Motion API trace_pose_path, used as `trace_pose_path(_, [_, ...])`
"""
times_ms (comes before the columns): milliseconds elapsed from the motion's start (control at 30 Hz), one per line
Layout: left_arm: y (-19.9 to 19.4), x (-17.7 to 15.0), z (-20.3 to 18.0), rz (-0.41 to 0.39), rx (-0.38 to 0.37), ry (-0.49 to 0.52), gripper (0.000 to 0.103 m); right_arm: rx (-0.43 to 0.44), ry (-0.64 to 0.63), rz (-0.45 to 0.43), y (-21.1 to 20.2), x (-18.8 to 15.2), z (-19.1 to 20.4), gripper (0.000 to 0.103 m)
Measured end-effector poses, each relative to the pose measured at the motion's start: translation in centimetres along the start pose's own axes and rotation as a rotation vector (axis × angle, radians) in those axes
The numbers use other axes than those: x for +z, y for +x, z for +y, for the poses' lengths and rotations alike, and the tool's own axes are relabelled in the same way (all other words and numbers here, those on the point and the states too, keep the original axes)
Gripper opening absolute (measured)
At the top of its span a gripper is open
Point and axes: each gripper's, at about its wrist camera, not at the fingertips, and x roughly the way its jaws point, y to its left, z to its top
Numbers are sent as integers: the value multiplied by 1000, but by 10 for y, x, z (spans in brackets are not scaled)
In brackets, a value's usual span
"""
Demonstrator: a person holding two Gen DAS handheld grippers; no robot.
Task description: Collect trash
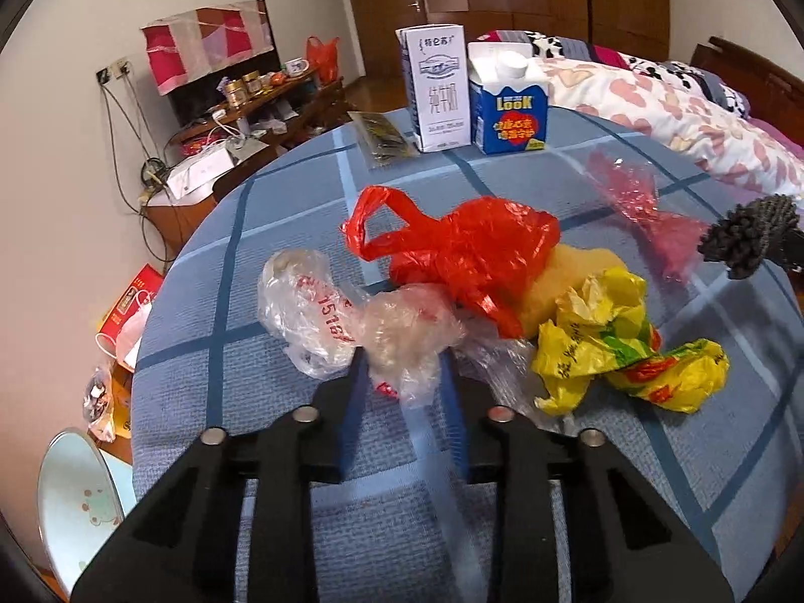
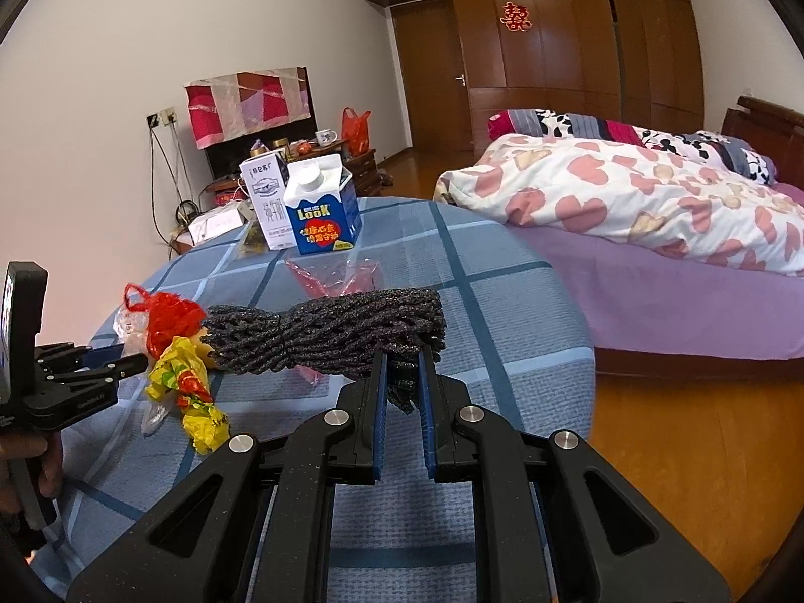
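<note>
On the round table with a blue check cloth (image 1: 241, 251) lies a heap of crumpled bags. A clear plastic bag with red print (image 1: 352, 321) is nearest, and my left gripper (image 1: 402, 362) is shut on its bunched end. Behind it are a red bag (image 1: 467, 251) and a yellow printed bag (image 1: 613, 346). A pink cellophane wrapper (image 1: 638, 196) lies further right. My right gripper (image 2: 402, 367) is shut on a dark grey knitted bundle (image 2: 326, 336), held above the cloth right of the heap. The left gripper (image 2: 131, 363) shows at the left edge of the right wrist view.
Two milk cartons, a tall white one (image 1: 439, 90) and a blue one (image 1: 507, 105), stand at the table's far edge beside a flat packet (image 1: 382, 138). A bed (image 2: 653, 211) lies to the right. A cluttered low cabinet (image 1: 241, 115) and a pale basin (image 1: 75, 497) are on the left.
</note>
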Motion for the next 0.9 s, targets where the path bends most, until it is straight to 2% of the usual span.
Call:
trace_pose_path(167, [-10,-4,9,-16,-11,-2,17,7,-12,-10,-4,2,7,12])
trace_pose_path(600, [-91,-27,51,-149,-13,-18,16,83,-83,-58,-22,16,59,12])
trace_pose_path(900, [-123,-48,84,-182,44,-49,16,157,-135,-51,-13,20,109,12])
